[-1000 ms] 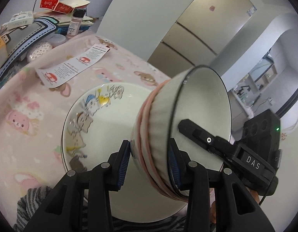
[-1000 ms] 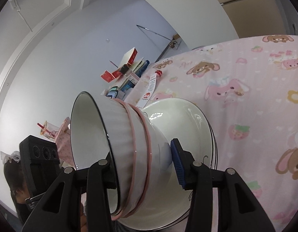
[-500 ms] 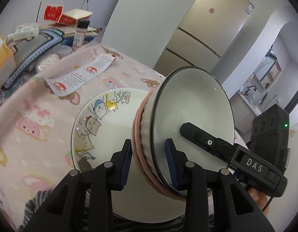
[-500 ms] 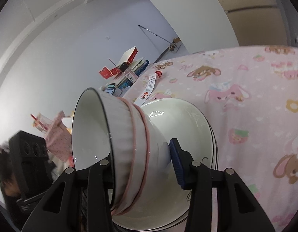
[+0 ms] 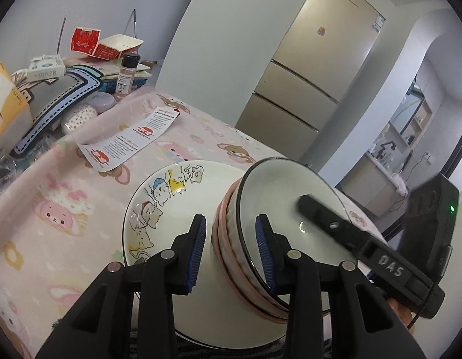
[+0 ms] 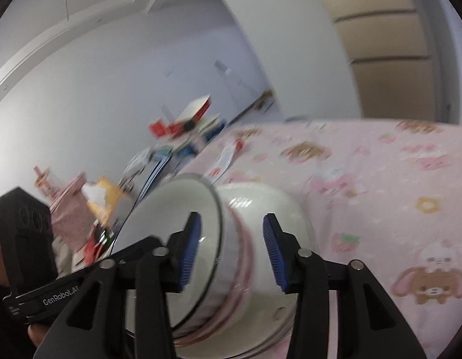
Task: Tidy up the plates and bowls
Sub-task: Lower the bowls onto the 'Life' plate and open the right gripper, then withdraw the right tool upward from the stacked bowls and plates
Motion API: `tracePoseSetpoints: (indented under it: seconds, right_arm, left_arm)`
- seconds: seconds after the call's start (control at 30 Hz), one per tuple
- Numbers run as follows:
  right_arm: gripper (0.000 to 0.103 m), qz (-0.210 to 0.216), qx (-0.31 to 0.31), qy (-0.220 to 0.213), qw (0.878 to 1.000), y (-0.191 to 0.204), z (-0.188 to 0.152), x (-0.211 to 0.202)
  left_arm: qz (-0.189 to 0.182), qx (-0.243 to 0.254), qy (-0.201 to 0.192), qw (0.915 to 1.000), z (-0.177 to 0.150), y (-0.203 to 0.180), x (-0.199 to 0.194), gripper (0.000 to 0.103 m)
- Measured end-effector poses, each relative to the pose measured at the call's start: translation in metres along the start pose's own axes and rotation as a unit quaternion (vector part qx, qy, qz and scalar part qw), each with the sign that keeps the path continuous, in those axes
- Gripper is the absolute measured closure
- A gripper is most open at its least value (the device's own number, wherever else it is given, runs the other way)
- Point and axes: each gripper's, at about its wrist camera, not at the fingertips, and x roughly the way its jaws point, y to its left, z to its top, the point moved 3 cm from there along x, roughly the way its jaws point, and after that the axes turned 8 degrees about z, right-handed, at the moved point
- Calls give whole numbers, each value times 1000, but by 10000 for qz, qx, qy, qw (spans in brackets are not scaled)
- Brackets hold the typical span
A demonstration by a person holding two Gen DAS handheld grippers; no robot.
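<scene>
A stack of nested bowls, ribbed with pink rims and a dark-rimmed white bowl innermost, is tilted on its side over a cartoon-cat plate on the pink tablecloth. My left gripper straddles the stack's rim, the left pad slightly off the wall. The right gripper's finger lies inside the inner bowl. In the blurred right wrist view, my right gripper straddles the same stack, its right pad clear of the bowls, over the plate.
A printed leaflet lies on the cloth beyond the plate. Clutter at the far left: a spice bottle, red boxes, a folded mat. A fridge stands behind the table.
Both grippers' jaws have widened and pulled back from the bowl stack. The stack has lowered toward the plate. The right wrist view is blurred by motion.
</scene>
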Motion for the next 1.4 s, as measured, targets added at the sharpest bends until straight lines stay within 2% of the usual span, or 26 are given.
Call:
tracePoseSetpoints:
  seconds: [0.07,0.13,0.2,0.27,0.3,0.33,0.4,0.47,0.57,0.7,0.77,0.93,1.1,1.4]
  right_arm:
    - [16,-293,-128,-406,9987,3,5,-15]
    - [5,-573,-261,-899,9940,6,10,-31]
    - [2,-818,-437,-1092,9897,8,13,-37]
    - [2,-1127,-597,-1111,9856,6,13,-33]
    - [2,-1198,-632,-1030,9854,3,13,-28]
    - [2,-1234,-644,-889,9863,1,11,-21]
    - [2,-1236,-628,-684,9880,-1,10,-12]
    - [2,-1283,-679,-761,9865,0,12,-13]
    - [0,-1466,-712,-971,9818,-3,13,-20]
    - [0,-1470,-639,-986,9821,-8,13,-18]
    - [0,-1558,-685,-947,9808,-7,12,-16]
    - [0,-1328,-408,-908,9861,-15,11,-16]
    - [0,-1507,-487,-914,9831,-10,5,-22]
    - [0,-1607,-578,-839,9817,-7,0,-24]
  left_arm:
    - [45,-21,-144,9999,3,1,-6,66]
    - [125,-23,-407,9991,7,1,-14,66]
    - [289,5,-677,9973,11,1,-21,64]
    - [355,13,-888,9954,19,2,-23,35]
    - [476,28,-971,9941,24,2,-22,8]
    - [646,25,-1003,9929,27,4,-21,0]
    - [982,108,-1036,9897,30,5,-16,0]
    - [1466,329,-816,9853,31,5,-2,0]
    - [1447,449,-587,9867,31,6,11,0]
    - [1562,555,-611,9843,32,2,13,0]
    - [1624,591,-660,9827,32,0,12,0]
    - [1550,465,-809,9835,32,4,7,0]
    - [1471,371,-915,9842,27,9,0,0]
    - [1273,673,-1322,9807,23,-7,-16,0]
